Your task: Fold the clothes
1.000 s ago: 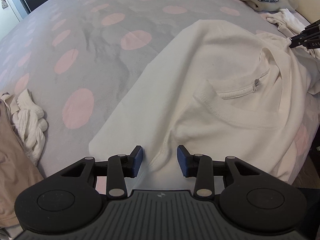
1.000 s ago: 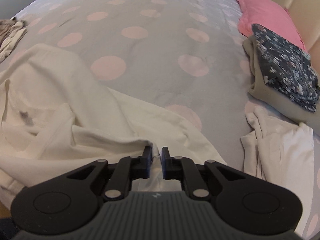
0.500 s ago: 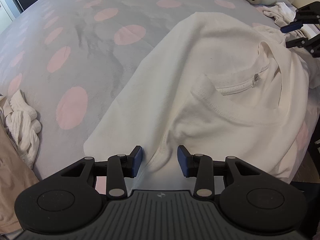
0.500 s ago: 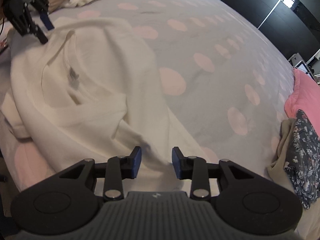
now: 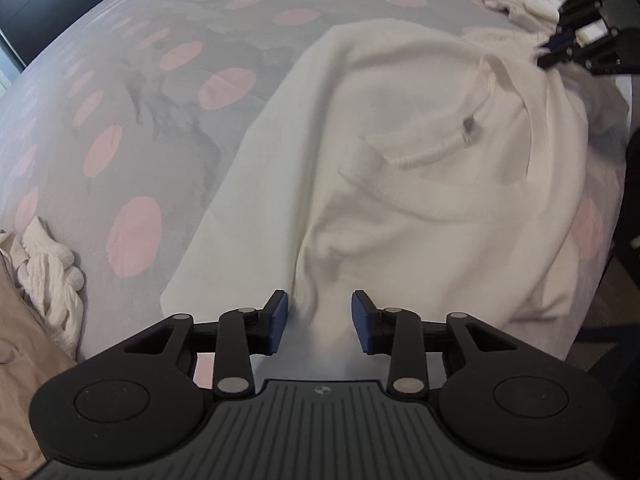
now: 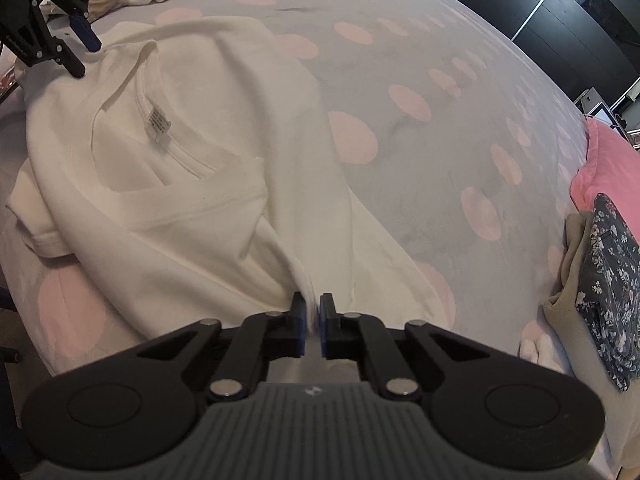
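Observation:
A white T-shirt (image 5: 420, 168) lies crumpled on the bed, collar and label facing up (image 6: 160, 122). My left gripper (image 5: 319, 312) is open, and a ridge of the shirt's near edge runs between its blue pads without being pinched. The right wrist view shows it at the top left (image 6: 86, 56), over the shirt's far shoulder. My right gripper (image 6: 313, 314) is shut on a bunched fold of the shirt's edge. In the left wrist view it appears at the top right (image 5: 546, 56), touching the cloth there.
The bed cover (image 5: 168, 128) is grey with pink dots. White socks (image 5: 52, 276) and a beige garment (image 5: 20, 344) lie at the left. A floral garment on a beige stack (image 6: 612, 276), a pink pillow (image 6: 604, 168) and dark wardrobe doors (image 6: 532, 4) are on the right.
My right gripper let go of the shirt, swung round to face the collar, and has shut on another fold of its edge. My left gripper stayed open over the shirt.

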`<state>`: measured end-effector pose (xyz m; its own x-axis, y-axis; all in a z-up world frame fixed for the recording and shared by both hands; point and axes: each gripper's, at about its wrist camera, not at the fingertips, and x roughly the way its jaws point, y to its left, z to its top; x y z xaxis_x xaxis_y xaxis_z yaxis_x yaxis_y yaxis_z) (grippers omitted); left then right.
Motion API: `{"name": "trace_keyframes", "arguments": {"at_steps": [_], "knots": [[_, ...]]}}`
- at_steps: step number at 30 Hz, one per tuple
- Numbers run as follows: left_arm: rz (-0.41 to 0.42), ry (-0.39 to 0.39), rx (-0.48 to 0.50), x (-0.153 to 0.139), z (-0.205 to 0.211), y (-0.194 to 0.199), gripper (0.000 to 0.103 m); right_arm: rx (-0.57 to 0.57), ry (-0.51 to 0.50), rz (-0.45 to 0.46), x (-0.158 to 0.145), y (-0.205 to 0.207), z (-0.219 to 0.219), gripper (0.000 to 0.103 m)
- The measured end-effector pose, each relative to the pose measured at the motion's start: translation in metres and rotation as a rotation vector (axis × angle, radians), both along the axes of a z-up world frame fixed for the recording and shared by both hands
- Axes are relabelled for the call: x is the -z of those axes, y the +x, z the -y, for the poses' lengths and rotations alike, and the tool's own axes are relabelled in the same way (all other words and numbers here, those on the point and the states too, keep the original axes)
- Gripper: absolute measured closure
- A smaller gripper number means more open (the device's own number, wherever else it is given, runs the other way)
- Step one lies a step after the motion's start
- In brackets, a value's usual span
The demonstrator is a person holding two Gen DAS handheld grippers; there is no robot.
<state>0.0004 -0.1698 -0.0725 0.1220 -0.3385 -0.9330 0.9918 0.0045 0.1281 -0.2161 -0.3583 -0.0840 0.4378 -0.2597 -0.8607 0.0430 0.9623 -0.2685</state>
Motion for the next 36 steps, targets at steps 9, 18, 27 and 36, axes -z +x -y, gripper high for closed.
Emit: {"name": "trace_keyframes", "arguments": {"at_steps": [9, 18, 27, 36], "knots": [[-0.014, 0.101, -0.01, 0.011, -0.001, -0.001, 0.071, -0.002, -0.021, -0.008, 0.001, 0.001, -0.004, 0.096], [-0.066, -0.026, -0.006, 0.009, 0.014, 0.006, 0.071, -0.007, -0.034, -0.011, 0.003, -0.002, -0.007, 0.096], [-0.034, -0.029, 0.003, 0.018, 0.022, -0.009, 0.085, 0.026, -0.015, 0.026, -0.005, -0.008, -0.005, 0.085], [0.004, -0.124, -0.156, -0.012, 0.015, -0.002, 0.1, 0.07, 0.004, 0.079, -0.017, -0.018, -0.002, 0.098]]}}
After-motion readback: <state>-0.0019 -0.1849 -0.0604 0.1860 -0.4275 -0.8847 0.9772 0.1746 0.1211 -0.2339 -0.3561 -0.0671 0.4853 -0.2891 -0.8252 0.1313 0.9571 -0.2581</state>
